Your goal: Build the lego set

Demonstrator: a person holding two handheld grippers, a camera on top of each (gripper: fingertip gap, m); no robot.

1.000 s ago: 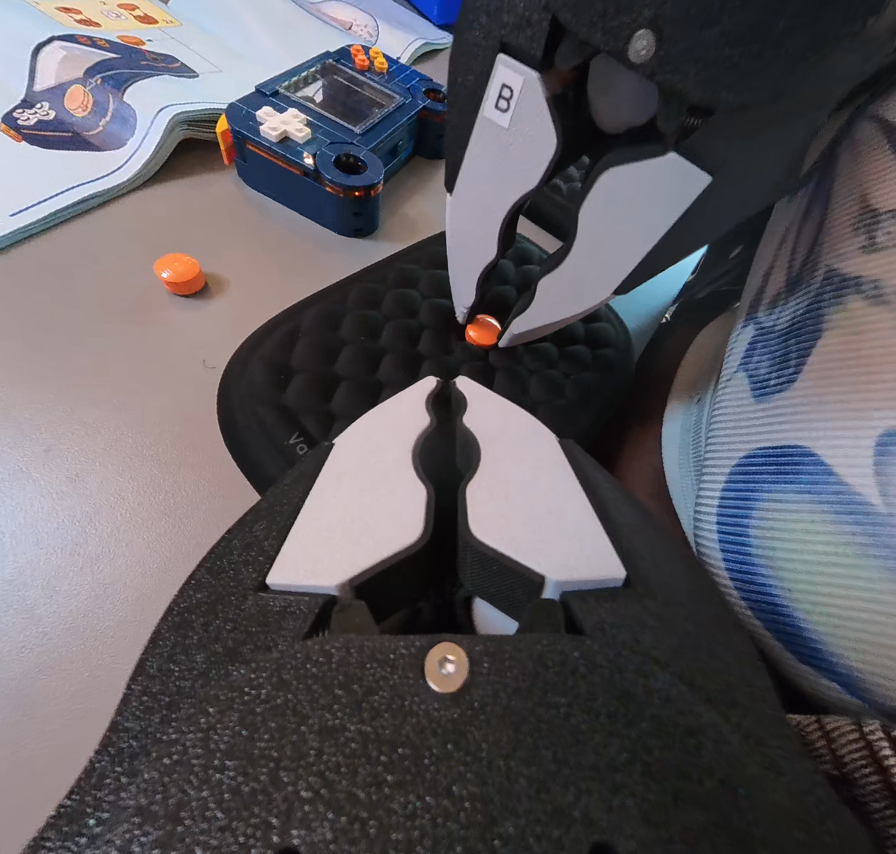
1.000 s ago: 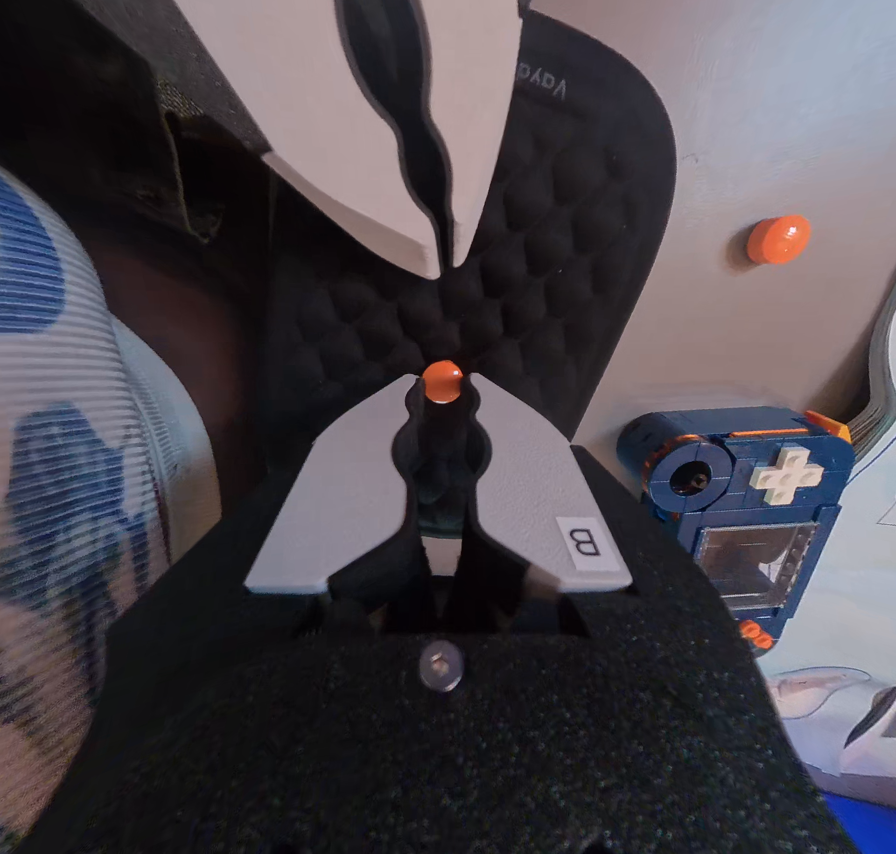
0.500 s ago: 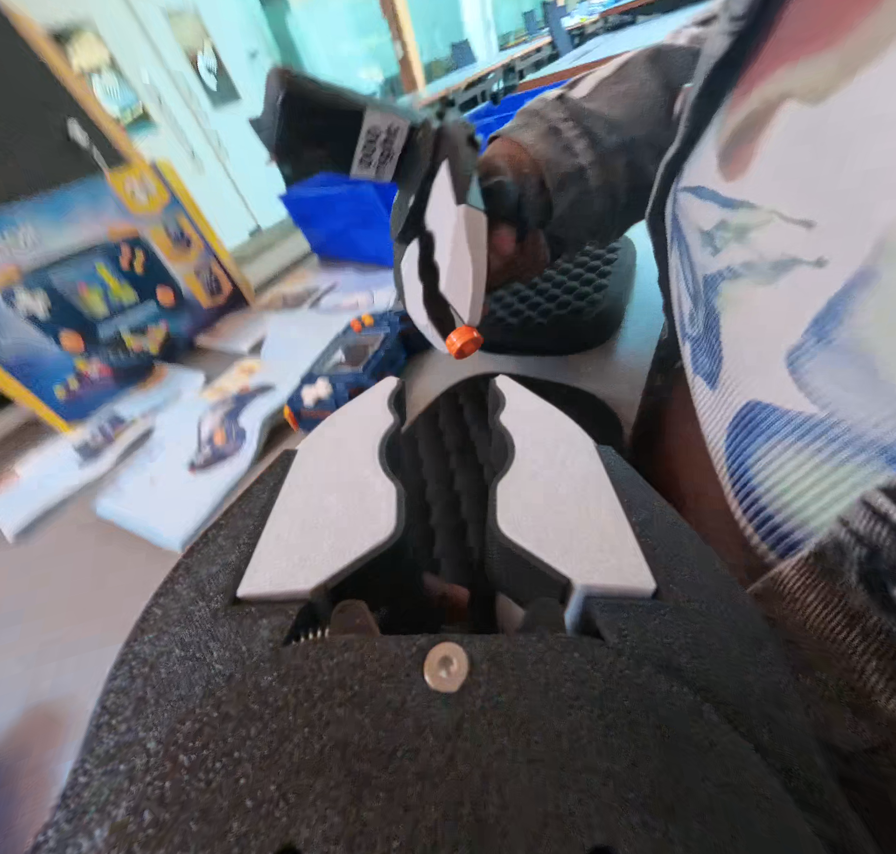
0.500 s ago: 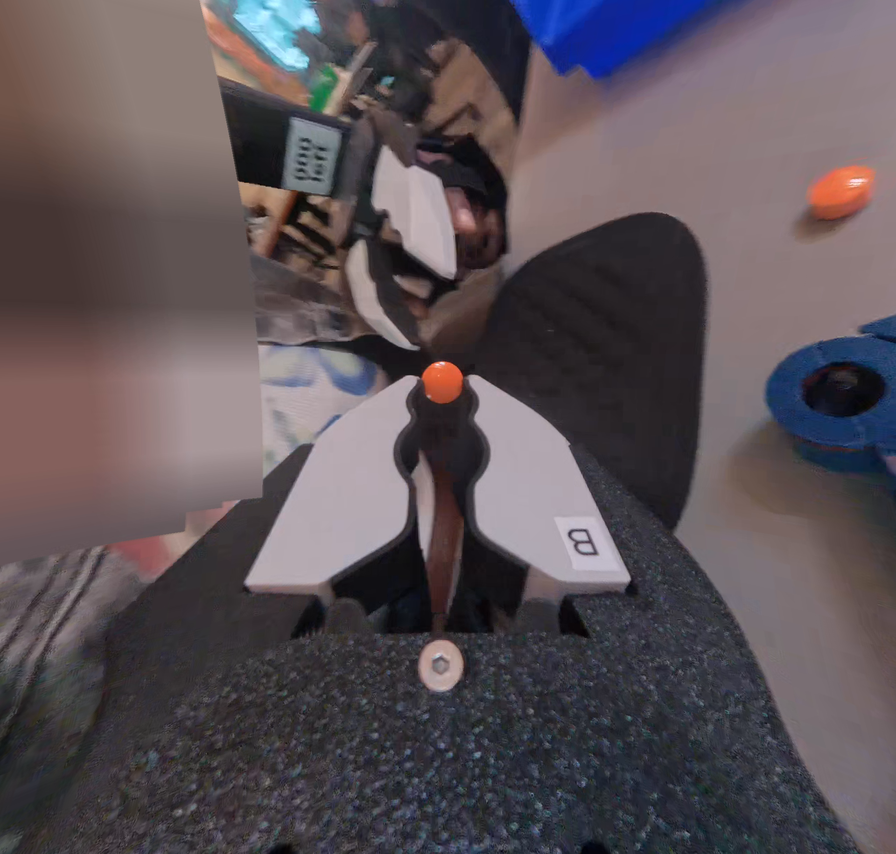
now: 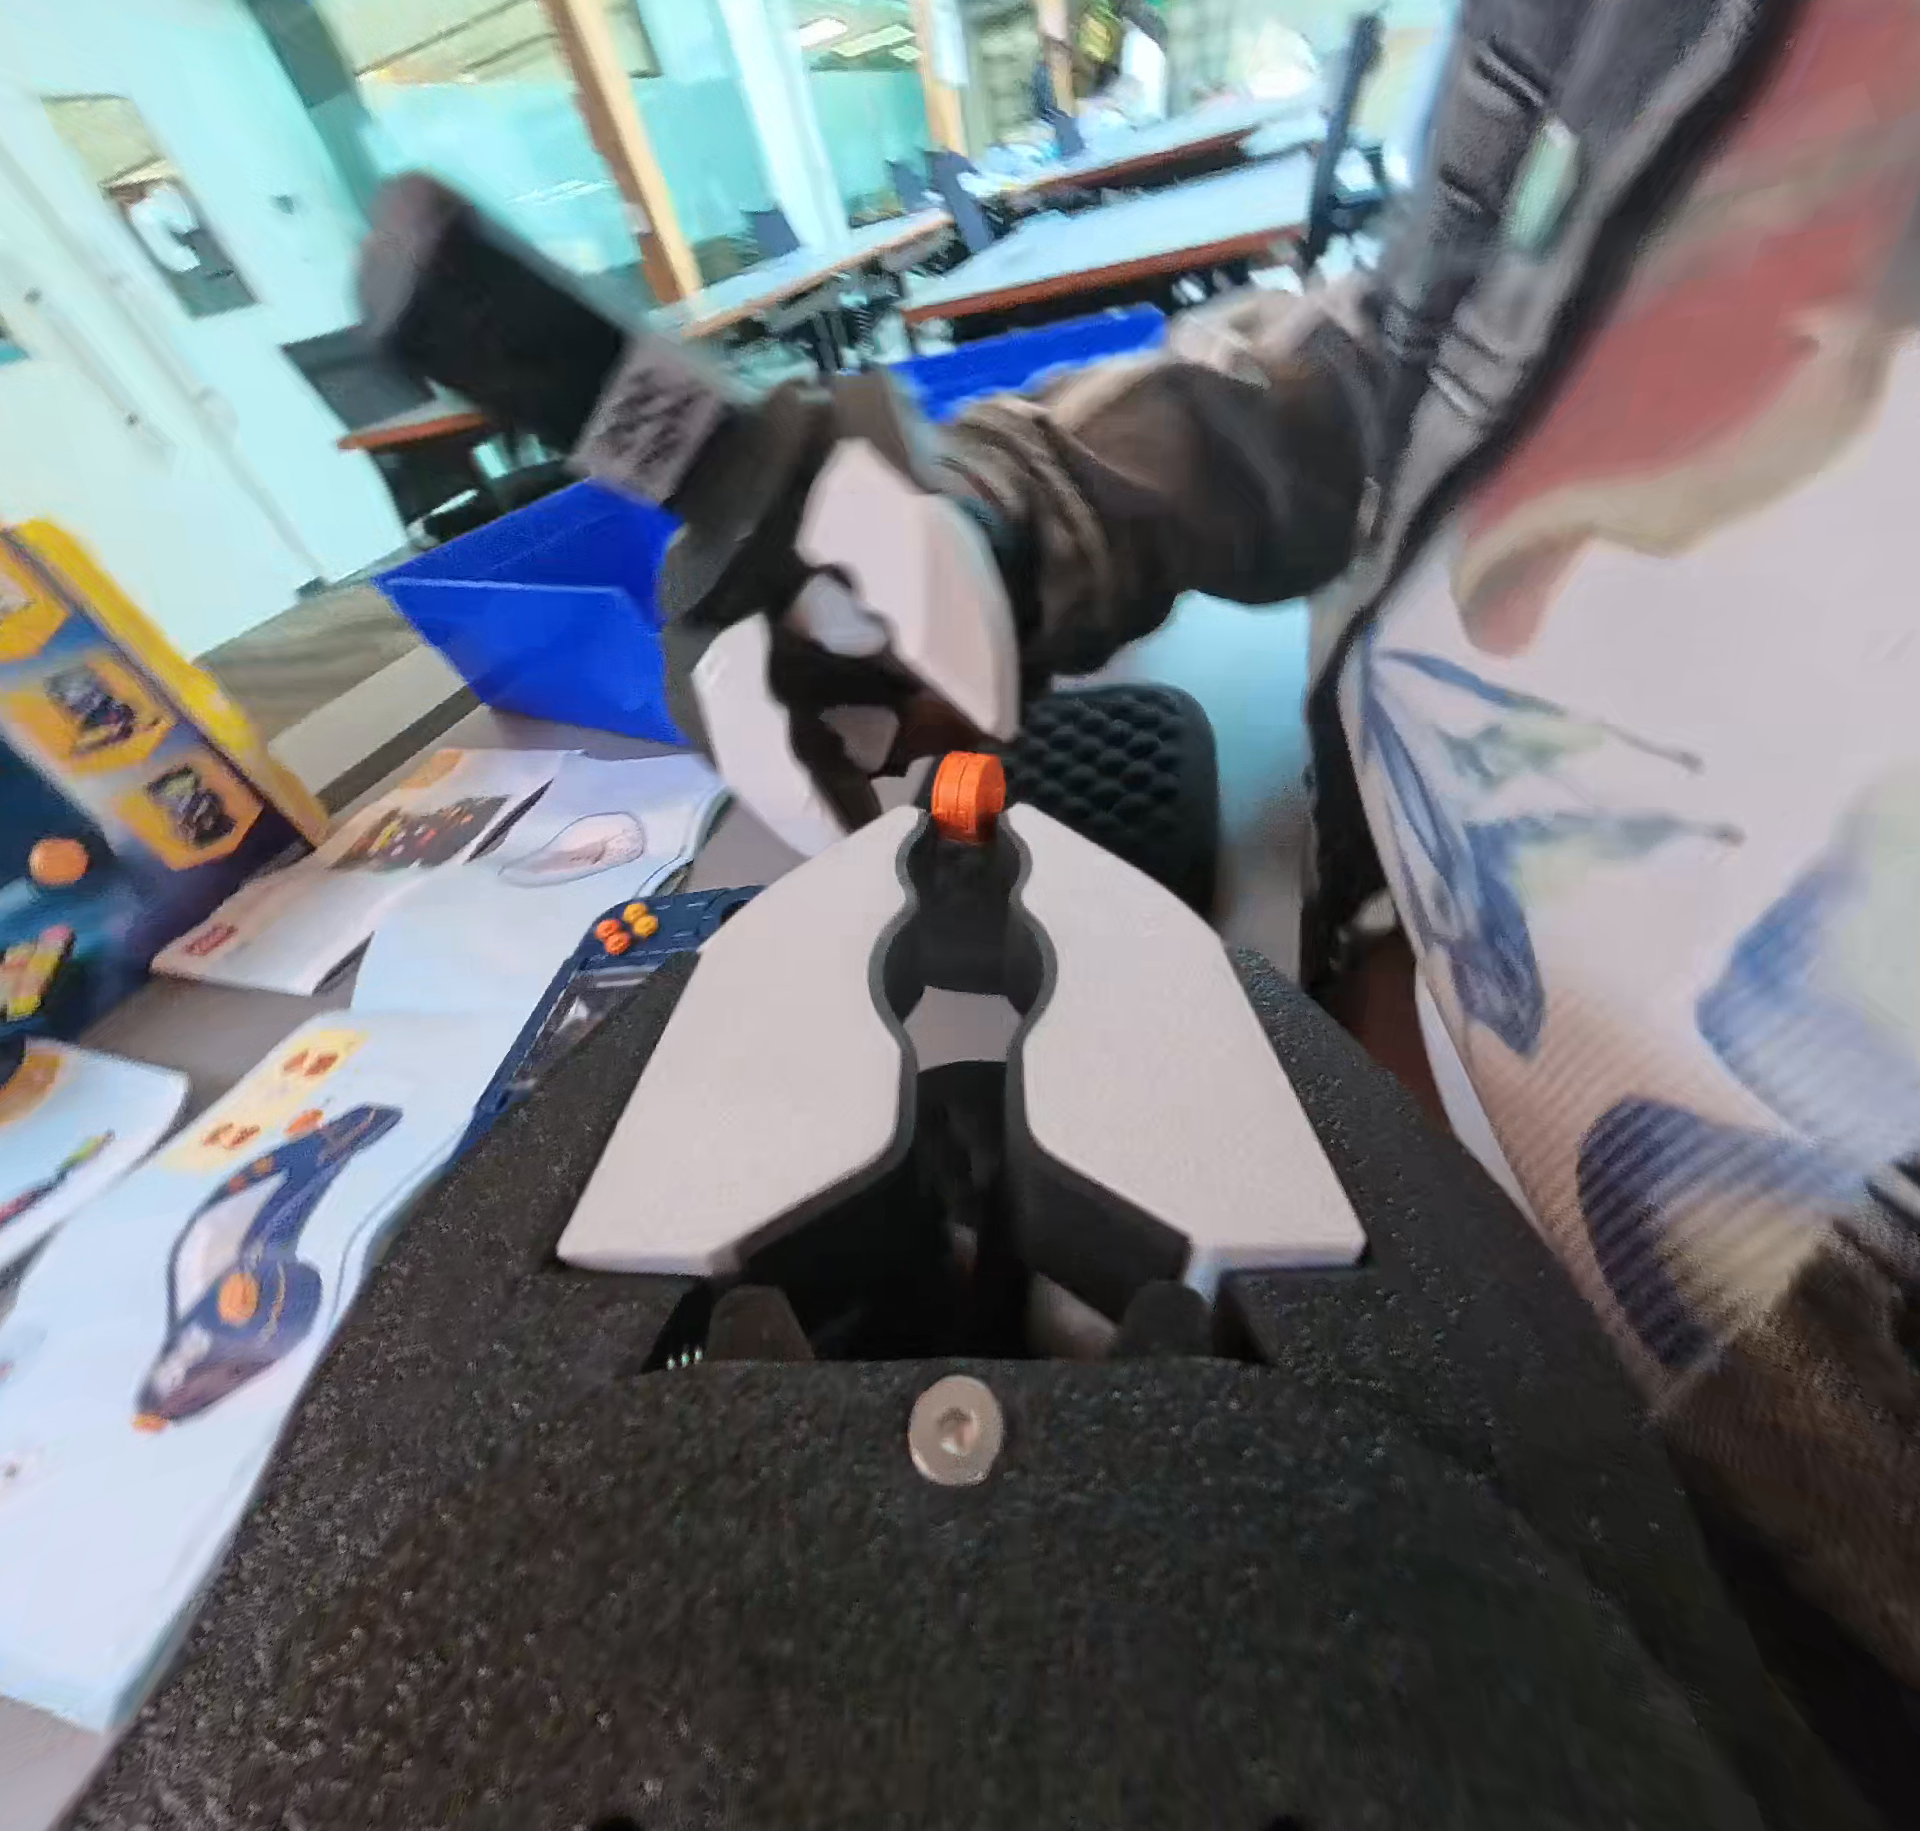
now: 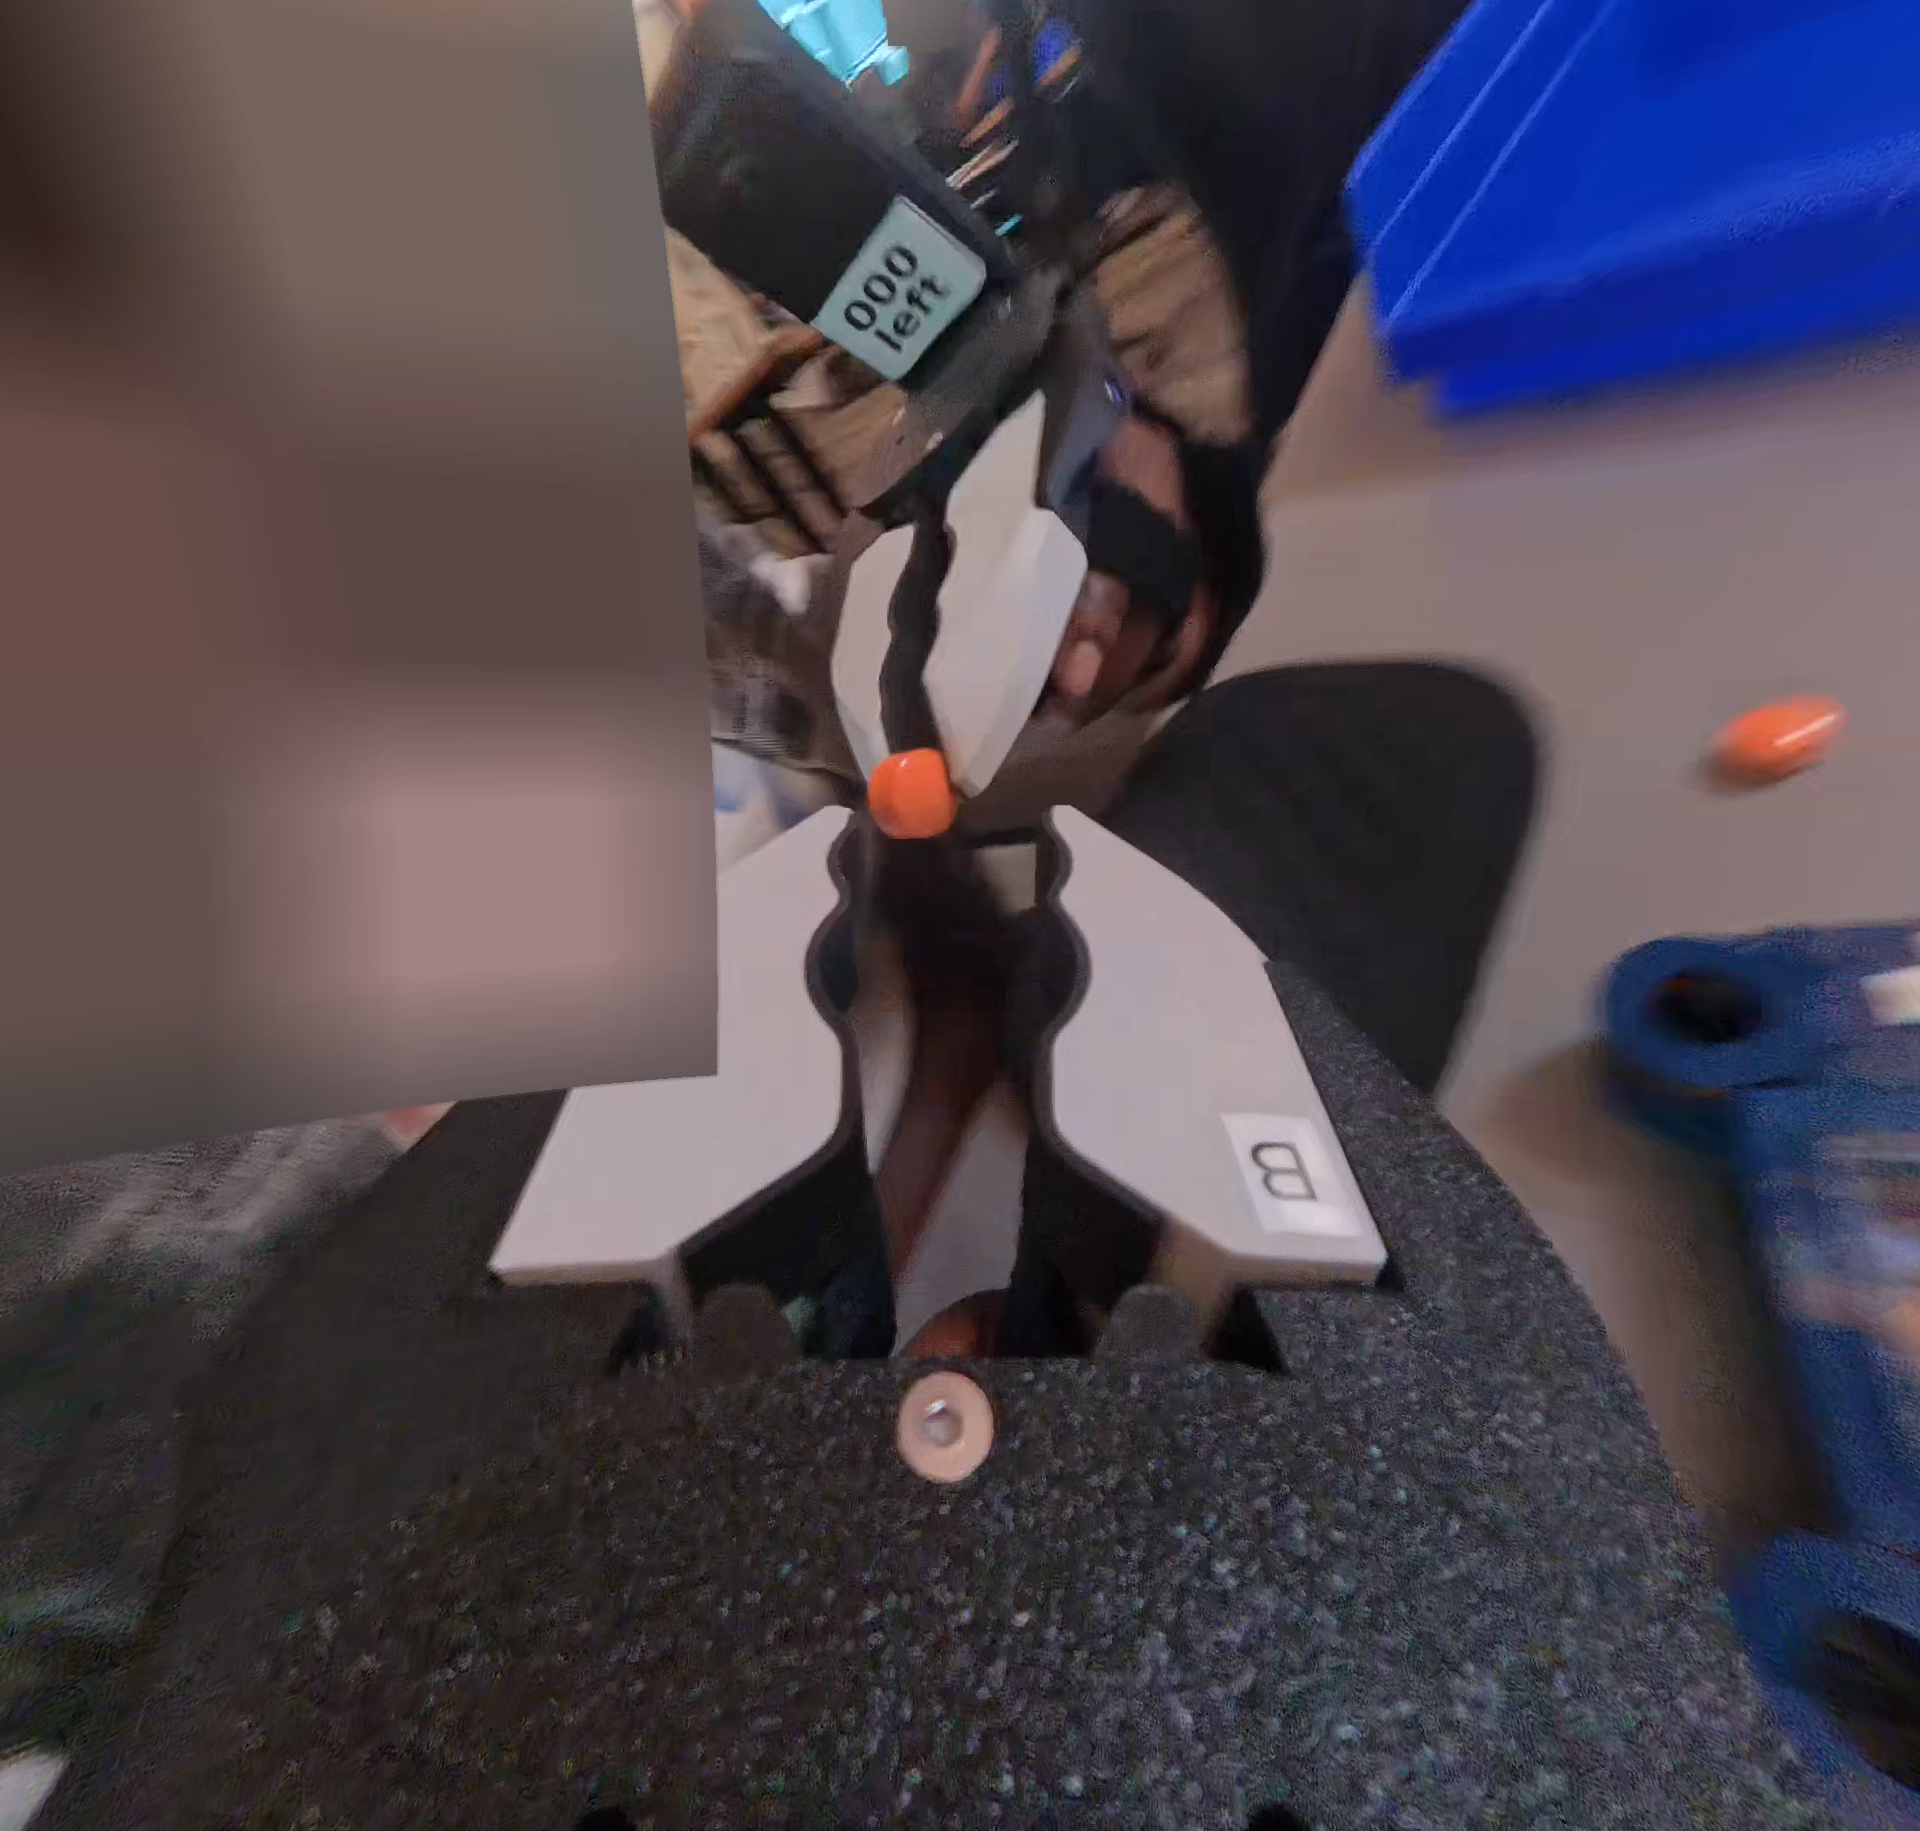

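left gripper (image 5: 961,825) pinching orange stud (image 5: 967,794) | right gripper (image 6: 940,825) jaws parted, empty | model blurred

Behind the grey work table (image 5: 260,1028) stretch glass partition walls (image 5: 623,119) framed by slanting wooden posts (image 5: 603,98), daylight washing everything pale (a touch greenish). Rows of long desks (image 5: 1122,243) fill the far side of the room.

Glossy smooth orange plastic stud (image 6: 910,792), matt pale plastic fingers (image 5: 790,1075) on rough speckled black gripper body, shiny metal screw (image 5: 955,1441), dimpled black foam pad (image 5: 1127,758), glossy blue plastic bin (image 5: 540,618), paper booklets (image 5: 187,1293)
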